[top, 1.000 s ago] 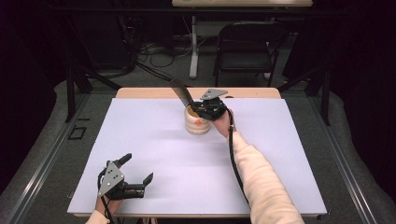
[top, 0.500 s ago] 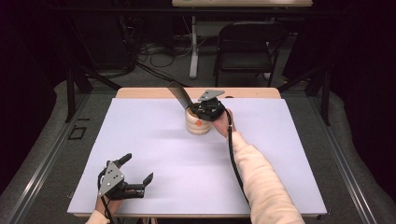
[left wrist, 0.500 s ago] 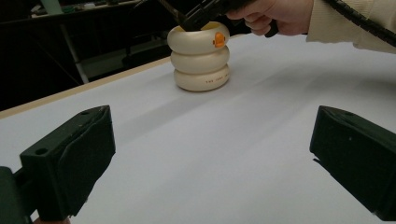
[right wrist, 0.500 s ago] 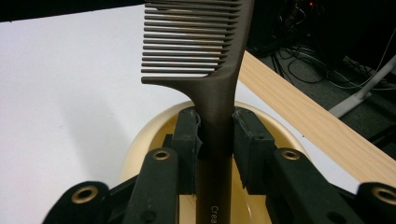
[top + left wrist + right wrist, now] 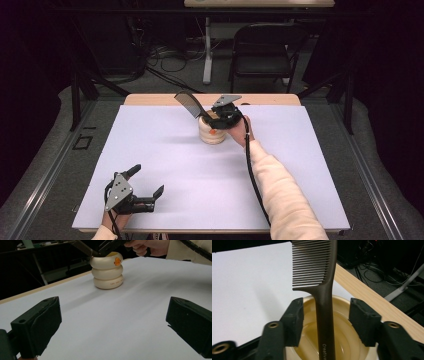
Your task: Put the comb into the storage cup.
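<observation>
A cream ribbed cup [image 5: 212,131] with an orange mark stands on the white sheet at the back middle of the table. A dark brown comb [image 5: 187,102] leans out of it, teeth up and to the left. My right gripper [image 5: 214,116] hovers over the cup's mouth. In the right gripper view the comb's handle [image 5: 324,315] runs down into the cup [image 5: 347,340] between the two jaws, with a gap on each side, so this gripper [image 5: 324,312] is open. My left gripper [image 5: 147,180] rests open at the front left, nothing between its jaws [image 5: 112,322], facing the cup [image 5: 107,270].
The white sheet [image 5: 300,150] covers most of the wooden table, whose bare edge [image 5: 150,99] shows at the back. Beyond the table are a black folding chair [image 5: 265,45] and cables on the floor [image 5: 160,55].
The right gripper has shifted slightly over the cup; the comb stays leaning in the cup. The left gripper has not moved.
</observation>
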`<state>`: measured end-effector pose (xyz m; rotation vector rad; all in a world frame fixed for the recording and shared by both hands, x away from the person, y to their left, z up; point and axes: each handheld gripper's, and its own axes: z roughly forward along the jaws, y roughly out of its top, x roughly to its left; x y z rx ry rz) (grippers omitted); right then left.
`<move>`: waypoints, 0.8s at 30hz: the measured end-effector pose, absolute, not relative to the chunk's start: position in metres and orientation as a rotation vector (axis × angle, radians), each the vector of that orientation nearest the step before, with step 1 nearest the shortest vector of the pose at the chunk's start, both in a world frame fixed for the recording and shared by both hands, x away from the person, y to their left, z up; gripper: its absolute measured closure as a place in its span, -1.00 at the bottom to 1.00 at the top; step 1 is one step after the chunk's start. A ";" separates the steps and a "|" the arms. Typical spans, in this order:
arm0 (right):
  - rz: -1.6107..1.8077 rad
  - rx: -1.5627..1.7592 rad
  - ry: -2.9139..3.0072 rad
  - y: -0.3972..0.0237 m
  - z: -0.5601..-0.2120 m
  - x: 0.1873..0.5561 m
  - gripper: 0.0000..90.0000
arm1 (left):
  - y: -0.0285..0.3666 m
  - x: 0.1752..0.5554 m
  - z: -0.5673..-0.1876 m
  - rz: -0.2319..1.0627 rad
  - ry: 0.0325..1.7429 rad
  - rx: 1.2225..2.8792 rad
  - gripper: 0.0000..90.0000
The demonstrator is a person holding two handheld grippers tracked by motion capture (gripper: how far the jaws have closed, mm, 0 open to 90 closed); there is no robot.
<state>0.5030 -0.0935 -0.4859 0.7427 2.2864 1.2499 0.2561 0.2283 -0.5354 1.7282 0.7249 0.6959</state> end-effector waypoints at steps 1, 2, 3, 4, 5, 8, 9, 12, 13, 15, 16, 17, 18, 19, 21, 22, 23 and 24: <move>1.251 0.746 2.286 -0.094 -0.485 0.502 -0.13 | 0.228 0.256 -0.535 0.695 0.725 1.728 -1.00; 1.251 0.745 2.287 -0.094 -0.483 0.502 -0.19 | 0.228 0.256 -0.535 0.697 0.723 1.729 -1.00; 1.253 0.746 2.289 -0.095 -0.481 0.501 -0.22 | 0.228 0.256 -0.535 0.696 0.725 1.728 -1.00; 1.258 0.751 2.290 -0.095 -0.480 0.501 -0.26 | 0.228 0.256 -0.535 0.696 0.726 1.728 -1.00; 1.264 0.752 2.296 -0.095 -0.479 0.501 -0.31 | 0.228 0.256 -0.536 0.696 0.726 1.729 -0.99; 1.263 0.754 2.322 -0.096 -0.475 0.499 -0.42 | 0.229 0.257 -0.536 0.696 0.727 1.728 -1.00; 1.263 0.752 2.329 -0.097 -0.474 0.498 -0.45 | 0.228 0.257 -0.536 0.696 0.728 1.728 -1.00; 1.261 0.759 2.354 -0.098 -0.470 0.496 -0.54 | 0.228 0.256 -0.535 0.697 0.727 1.728 -1.00; 1.256 0.760 2.362 -0.099 -0.469 0.495 -0.56 | 0.228 0.256 -0.535 0.697 0.726 1.730 -0.99; 1.246 0.766 2.375 -0.100 -0.468 0.494 -0.63 | 0.228 0.256 -0.535 0.697 0.727 1.730 -1.00; 1.239 0.770 2.389 -0.101 -0.467 0.493 -0.65 | 0.228 0.256 -0.535 0.697 0.728 1.730 -1.00; 1.240 0.771 2.396 -0.102 -0.466 0.493 -0.67 | 0.228 0.257 -0.535 0.698 0.728 1.729 -1.00; 1.241 0.769 2.401 -0.102 -0.466 0.492 -0.67 | 0.227 0.257 -0.535 0.697 0.727 1.729 -1.00; 1.237 0.768 2.406 -0.104 -0.465 0.491 -0.69 | 0.227 0.257 -0.535 0.697 0.728 1.729 -1.00; 1.244 0.766 2.419 -0.105 -0.463 0.489 -0.71 | 0.227 0.257 -0.535 0.699 0.723 1.730 -0.99; 1.243 0.763 2.423 -0.106 -0.462 0.488 -0.74 | 0.227 0.257 -0.535 0.698 0.724 1.731 -1.00; 1.241 0.762 2.430 -0.107 -0.461 0.486 -0.76 | 0.227 0.257 -0.536 0.697 0.725 1.732 -1.00; 1.242 0.759 2.441 -0.108 -0.460 0.485 -0.78 | 0.227 0.257 -0.536 0.697 0.726 1.731 -1.00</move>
